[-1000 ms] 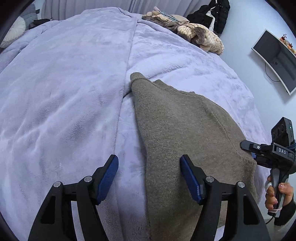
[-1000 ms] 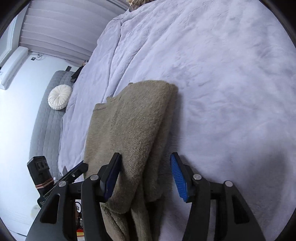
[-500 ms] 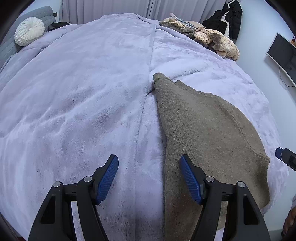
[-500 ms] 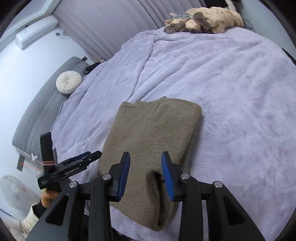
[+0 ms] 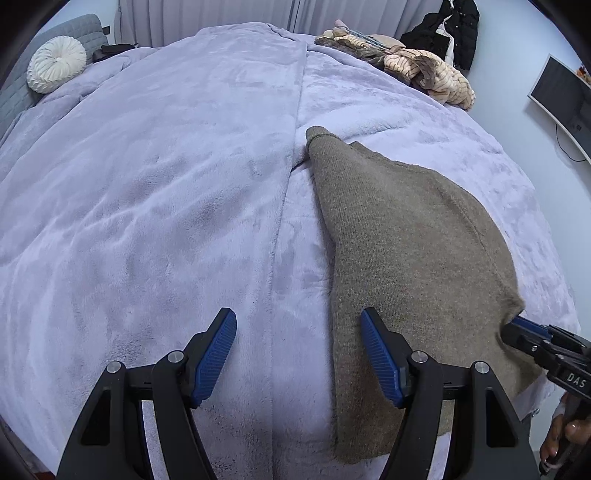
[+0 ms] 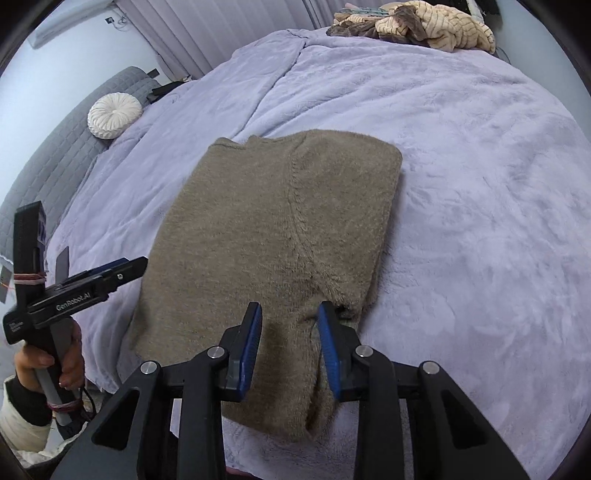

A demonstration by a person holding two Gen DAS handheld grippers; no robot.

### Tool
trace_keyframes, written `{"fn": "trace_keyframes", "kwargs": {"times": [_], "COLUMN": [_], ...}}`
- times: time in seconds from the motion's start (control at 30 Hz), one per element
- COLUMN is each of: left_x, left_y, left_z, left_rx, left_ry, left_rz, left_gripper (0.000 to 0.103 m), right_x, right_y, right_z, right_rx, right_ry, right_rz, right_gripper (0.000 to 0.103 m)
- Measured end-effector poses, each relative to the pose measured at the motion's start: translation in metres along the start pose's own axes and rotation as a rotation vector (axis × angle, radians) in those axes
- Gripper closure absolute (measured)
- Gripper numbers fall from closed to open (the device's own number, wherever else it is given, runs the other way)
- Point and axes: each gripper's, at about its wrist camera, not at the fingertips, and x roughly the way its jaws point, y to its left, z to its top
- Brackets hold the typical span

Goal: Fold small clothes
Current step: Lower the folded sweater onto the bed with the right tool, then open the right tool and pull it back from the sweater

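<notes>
A taupe knit sweater [image 5: 410,236] lies folded lengthwise on a lilac plush blanket [image 5: 166,184]; it also shows in the right wrist view [image 6: 258,221]. My left gripper [image 5: 297,354] is open and empty, above the sweater's near left edge, its right finger over the knit. My right gripper [image 6: 290,332] is partly closed around a raised fold of the sweater's near right corner, pads at the fabric. Whether the pads pinch it is unclear. The right gripper's tip also shows in the left wrist view [image 5: 517,325] at the sweater's corner.
A heap of striped and brown clothes [image 5: 417,70] lies at the bed's far right [image 6: 417,18]. A white round cushion [image 5: 55,68] rests on a grey headboard. A black jacket [image 5: 447,29] hangs behind. A wall monitor [image 5: 565,99] is at right.
Both grippers lifted and pulled back, widening the view. The right gripper's jaws narrowed from wide open onto a fold at the sweater's near corner. The left gripper stayed open.
</notes>
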Motion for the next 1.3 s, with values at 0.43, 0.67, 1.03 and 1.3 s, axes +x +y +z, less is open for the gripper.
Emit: {"fn": "trace_keyframes", "kwargs": {"times": [0.43, 0.67, 1.03, 1.3], "left_x": [0.000, -0.013, -0.033, -0.035], "left_y": [0.002, -0.005, -0.049, -0.062], "left_z": [-0.002, 0.001, 0.019, 0.027], "left_rx": [0.000, 0.017, 0.090, 0.081], "left_ry": [0.009, -0.005, -0.032, -0.031], "left_rz": [0.018, 0.001, 0.042, 0.052], "left_gripper": [0.023, 0.023, 0.023, 0.020], "right_x": [0.004, -0.032, -0.046, -0.049], "right_y": [-0.027, -0.034, -0.007, 0.020], "right_z": [-0.021, -0.022, 0.019, 0.039], "right_rx": [0.117, 0.178, 0.127, 0.072], "right_ry": [0.005, -0.014, -0.006, -0.022], "right_rz": [0.039, 0.056, -0.060, -0.152], "right_gripper": [0.071, 0.044, 0.023, 0.007]}}
